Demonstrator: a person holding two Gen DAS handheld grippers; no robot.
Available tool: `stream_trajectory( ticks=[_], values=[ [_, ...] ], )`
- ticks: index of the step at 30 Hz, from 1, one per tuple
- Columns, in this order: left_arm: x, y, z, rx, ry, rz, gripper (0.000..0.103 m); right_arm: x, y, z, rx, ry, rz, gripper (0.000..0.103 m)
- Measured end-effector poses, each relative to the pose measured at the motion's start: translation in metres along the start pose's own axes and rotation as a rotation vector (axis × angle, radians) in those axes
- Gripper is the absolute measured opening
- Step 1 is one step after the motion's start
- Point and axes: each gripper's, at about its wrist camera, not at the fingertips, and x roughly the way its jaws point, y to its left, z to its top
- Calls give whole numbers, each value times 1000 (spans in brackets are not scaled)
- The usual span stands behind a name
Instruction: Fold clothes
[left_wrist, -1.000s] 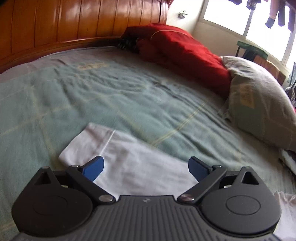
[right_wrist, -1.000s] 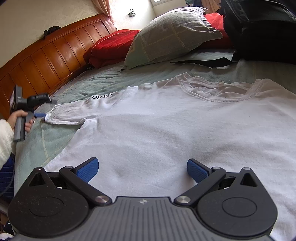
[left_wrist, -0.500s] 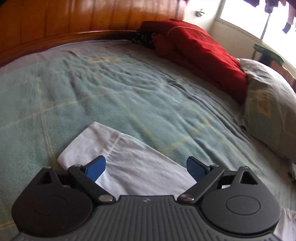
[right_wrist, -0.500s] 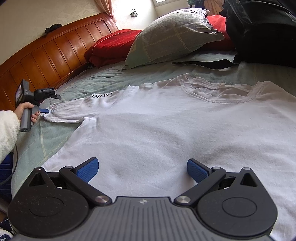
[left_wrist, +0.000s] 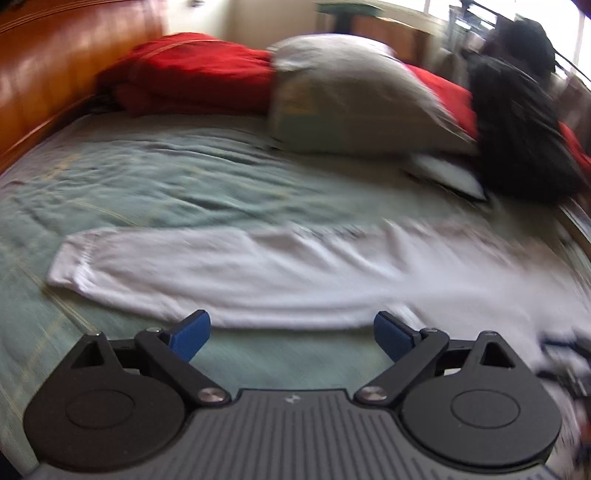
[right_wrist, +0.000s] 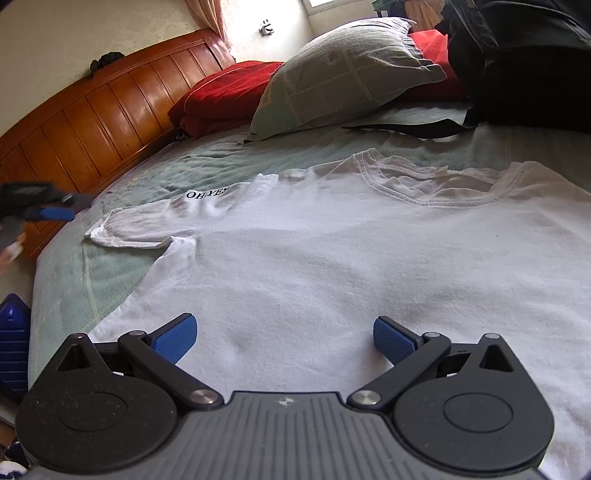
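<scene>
A white T-shirt (right_wrist: 332, 266) lies spread flat on the green bedspread (right_wrist: 221, 158), collar toward the pillows, with black lettering near its left sleeve (right_wrist: 136, 229). My right gripper (right_wrist: 284, 336) is open and empty, low over the shirt's body. My left gripper (left_wrist: 291, 334) is open and empty, just short of the stretched-out sleeve (left_wrist: 207, 273); this view is motion-blurred. The left gripper also shows at the far left of the right wrist view (right_wrist: 51, 212), off the sleeve's end.
A wooden headboard (right_wrist: 92, 122) runs along the left. A red blanket (right_wrist: 221, 96), a grey pillow (right_wrist: 351, 70) and a black bag (right_wrist: 524, 62) lie at the far side of the bed. A blue object (right_wrist: 13, 350) sits beside the bed's left edge.
My left gripper has pulled back off the sleeve and swung right, so the whole sleeve lies ahead of it. My right gripper has barely moved.
</scene>
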Motion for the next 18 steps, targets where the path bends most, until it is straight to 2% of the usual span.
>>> stream_trajectory(
  ticks=[4, 7, 10, 12, 18],
  values=[
    [-25, -53, -53, 206, 45, -144, 95, -1, 0, 3, -4, 2, 17, 103],
    [-33, -91, -91, 410, 37, -201, 95, -3, 1, 11, 14, 16, 36, 103],
    [-35, -116, -117, 560, -13, -225, 95, -20, 13, 17, -21, 45, -38, 103],
    [-33, -125, -128, 589, -29, -270, 95, -41, 22, 15, -71, 45, -84, 103],
    [-7, -122, -150, 521, 2, -344, 95, -88, 35, -28, -138, 102, -247, 103]
  ],
)
